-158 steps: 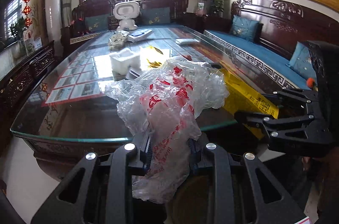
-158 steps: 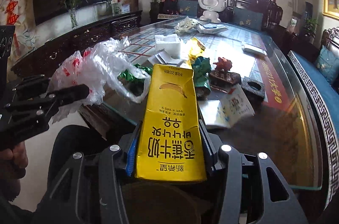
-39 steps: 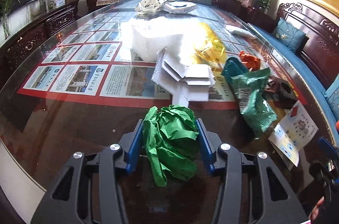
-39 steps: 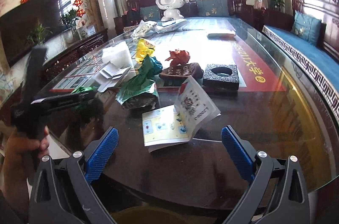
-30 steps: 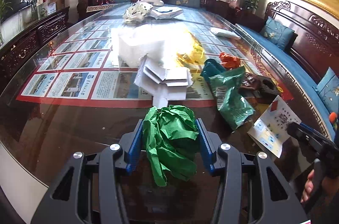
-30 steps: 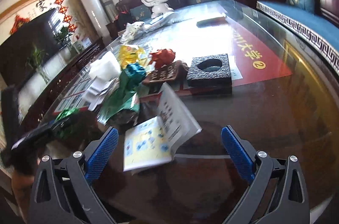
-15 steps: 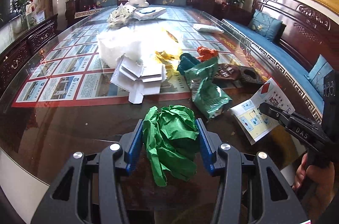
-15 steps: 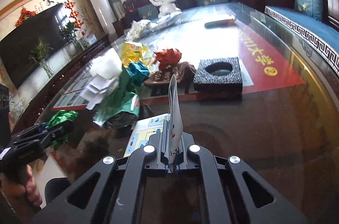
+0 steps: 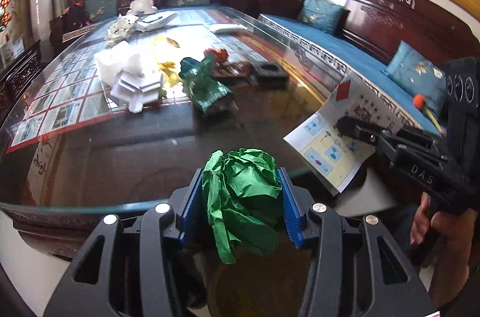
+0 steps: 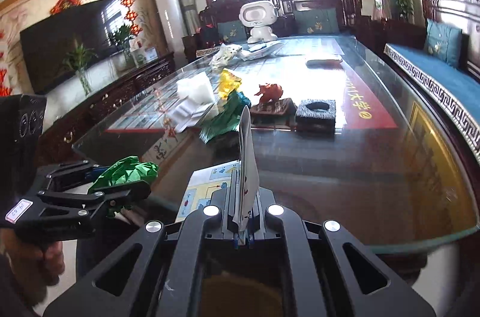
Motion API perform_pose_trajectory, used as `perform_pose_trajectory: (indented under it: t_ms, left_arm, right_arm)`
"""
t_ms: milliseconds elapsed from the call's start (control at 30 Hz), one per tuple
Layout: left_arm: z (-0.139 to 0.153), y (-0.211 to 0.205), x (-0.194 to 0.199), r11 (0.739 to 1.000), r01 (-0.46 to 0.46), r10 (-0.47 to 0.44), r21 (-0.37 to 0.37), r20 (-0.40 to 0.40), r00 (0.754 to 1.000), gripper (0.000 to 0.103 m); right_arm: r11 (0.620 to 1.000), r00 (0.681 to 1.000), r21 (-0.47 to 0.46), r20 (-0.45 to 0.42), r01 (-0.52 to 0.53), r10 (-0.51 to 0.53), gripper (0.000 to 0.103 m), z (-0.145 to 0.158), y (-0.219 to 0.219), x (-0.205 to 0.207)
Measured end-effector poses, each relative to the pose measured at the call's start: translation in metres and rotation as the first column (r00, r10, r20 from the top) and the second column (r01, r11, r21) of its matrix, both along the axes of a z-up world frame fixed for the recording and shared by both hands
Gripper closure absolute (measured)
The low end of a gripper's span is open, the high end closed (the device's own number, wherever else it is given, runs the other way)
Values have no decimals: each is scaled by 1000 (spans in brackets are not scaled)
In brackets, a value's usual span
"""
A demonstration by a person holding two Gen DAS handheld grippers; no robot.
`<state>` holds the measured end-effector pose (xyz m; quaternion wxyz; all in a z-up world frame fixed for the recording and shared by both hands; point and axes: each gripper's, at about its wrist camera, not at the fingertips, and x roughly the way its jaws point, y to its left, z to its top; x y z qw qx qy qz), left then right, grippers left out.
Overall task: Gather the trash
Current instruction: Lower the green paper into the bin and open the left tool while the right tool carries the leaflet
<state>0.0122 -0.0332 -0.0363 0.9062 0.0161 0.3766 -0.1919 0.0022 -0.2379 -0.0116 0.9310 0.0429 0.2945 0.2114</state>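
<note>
Jaws clamped in the left wrist view: the left gripper has its blue ribbed pads pressed on a crumpled ball of green paper, held just off the near edge of the long glass-topped dark wooden table. Off the near right corner, the right gripper pinches a folded printed leaflet, a hand wrapped round its grip. Mid-table lie a white foam block, folded white cardboard pieces and a crinkled dark green foil bag.

Over to the right wrist view: jaws shut tight on that leaflet, which stands upright on edge between them, its lower page drooping over the near edge. The left gripper sits at lower left, green paper poking out, beyond the table's near left corner. A black foam block with a round hole sits toward the right edge.
</note>
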Motion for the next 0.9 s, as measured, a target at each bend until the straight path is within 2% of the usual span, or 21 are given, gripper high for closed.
perform_pose_trajectory:
  t_ms: [100,333,433,567,600,700,900]
  left_arm:
    - [-12,-7,-27,999,51,-50,6,-41,998,54]
    - [-46,-21,-74,991,135,-131,19,-148,980,53]
    - [-67,-27,-83,985,171,-165,4,-222,961,53]
    - [-84,-34,-90,979,205,-202,-24,-296,933,43]
    - [-86,-36,-93,978,209,-205,-19,-295,933,34]
    - [-84,-38,-98,977,212,-202,9,-265,943,22]
    - [-80,-35,-100,982,186,-174,32,-229,958,20]
  right_arm:
    - [1000,1000,-25,-21,3,-4,98,-9,-2,-29]
    - [998,990,-63,-136,22,-31,98,-53,-9,-87]
    - [997,984,-69,-169,38,-49,98,-68,-13,-103]
    - [994,979,-92,-190,56,-73,98,-82,-17,-113]
    - [994,978,-96,-196,53,-71,98,-86,-17,-114]
    - [994,974,-106,-221,33,-56,98,-96,-14,-117]
    - [994,968,-111,-249,-9,-19,98,-108,-3,-119]
